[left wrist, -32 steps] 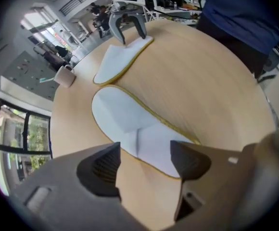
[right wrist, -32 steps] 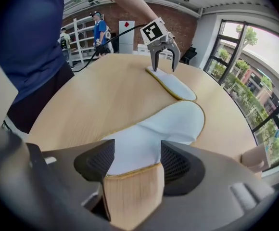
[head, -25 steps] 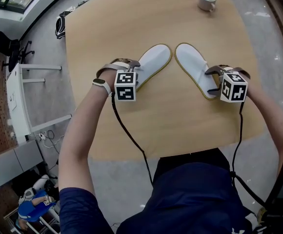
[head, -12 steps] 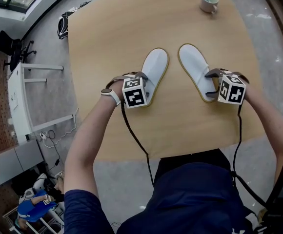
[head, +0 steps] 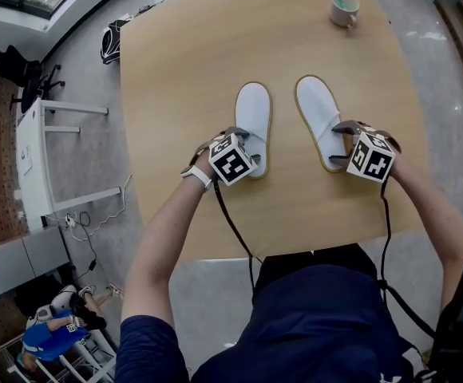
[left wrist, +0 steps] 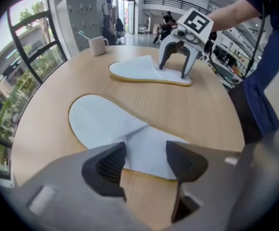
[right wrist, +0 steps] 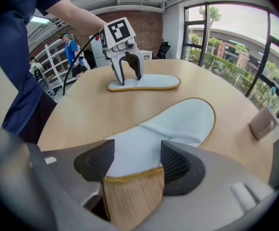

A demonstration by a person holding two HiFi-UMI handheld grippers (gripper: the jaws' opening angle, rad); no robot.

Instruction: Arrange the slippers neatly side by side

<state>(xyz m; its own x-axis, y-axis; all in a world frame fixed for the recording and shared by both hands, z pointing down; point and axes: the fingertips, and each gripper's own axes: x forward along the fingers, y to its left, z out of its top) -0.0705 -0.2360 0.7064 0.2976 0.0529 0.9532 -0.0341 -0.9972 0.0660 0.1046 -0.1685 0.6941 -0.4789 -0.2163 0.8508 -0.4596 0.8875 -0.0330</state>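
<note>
look: left slipper [head: 253, 112] and right slipper [head: 314, 106] white, yellow-rimmed, flat on bench [head: 184, 70] — nearly parallel, apart | left tool [head: 246, 147]: jaws just narrowed, clamps left heel | right tool [head: 337, 143]: clamps right heel

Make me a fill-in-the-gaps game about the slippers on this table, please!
1. The left slipper and the right slipper are both ___ in colour.
2. They lie on a wooden ___.
3. The slipper nearer the mug is the ___ one.
Missing words: white; table; right.
</note>
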